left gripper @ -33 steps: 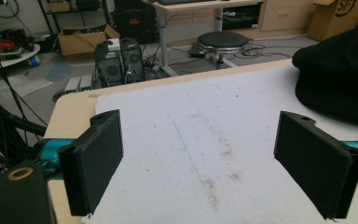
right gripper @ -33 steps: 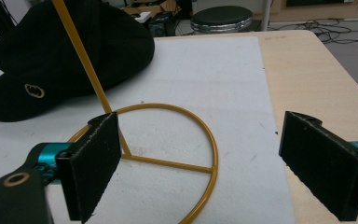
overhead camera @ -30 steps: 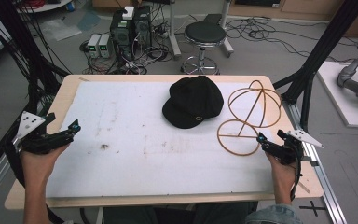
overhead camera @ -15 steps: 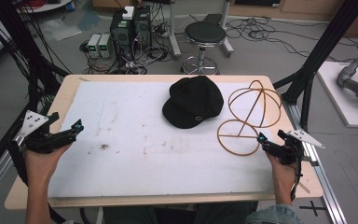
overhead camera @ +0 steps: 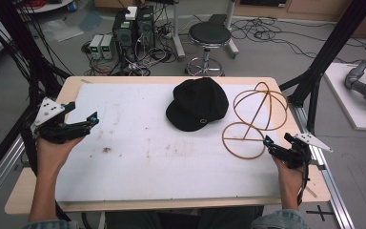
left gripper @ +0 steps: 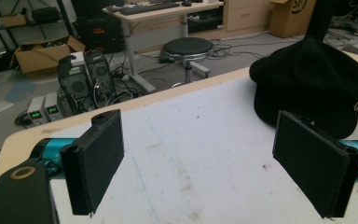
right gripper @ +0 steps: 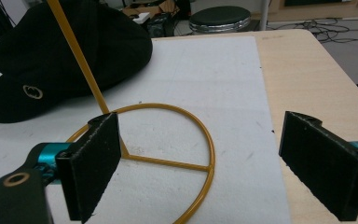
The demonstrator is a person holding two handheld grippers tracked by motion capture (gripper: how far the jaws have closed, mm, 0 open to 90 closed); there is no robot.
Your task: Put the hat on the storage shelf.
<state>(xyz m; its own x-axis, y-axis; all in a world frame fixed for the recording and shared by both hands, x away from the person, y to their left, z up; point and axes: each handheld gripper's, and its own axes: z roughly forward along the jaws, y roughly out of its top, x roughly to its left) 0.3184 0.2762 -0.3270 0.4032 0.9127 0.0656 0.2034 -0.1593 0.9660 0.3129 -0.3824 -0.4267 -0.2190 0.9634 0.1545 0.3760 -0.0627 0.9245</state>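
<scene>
Wire construction defines the item nearest the right gripper (overhead camera: 271, 145): a yellow-orange metal wire hat stand (overhead camera: 253, 119), built of a flat ring base, a slanted upright rod and a rounded cage of hoops on top. It stands at the right side of the white foam-covered table (overhead camera: 138, 162), its base ring at the near right and its cage farther back, just right of a soft black fabric cap (overhead camera: 198, 102) with a small gold emblem on its brim. Judged from its thin rod build, the stand is light, rigid and smooth, so it may tip or twist in a grip taken too far from its centre; the upright rod (right gripper: 77, 51) or the near arc of the base ring (right gripper: 205, 135) looks the soundest place to take hold. The right gripper's jaws stand wide apart, holding nothing, poised over the near part of the base ring, with no contact discernible. The left gripper (overhead camera: 90, 120) hangs at the far left of the table, well apart from both objects, its jaws likewise wide and empty. The cap appears limp and light.
</scene>
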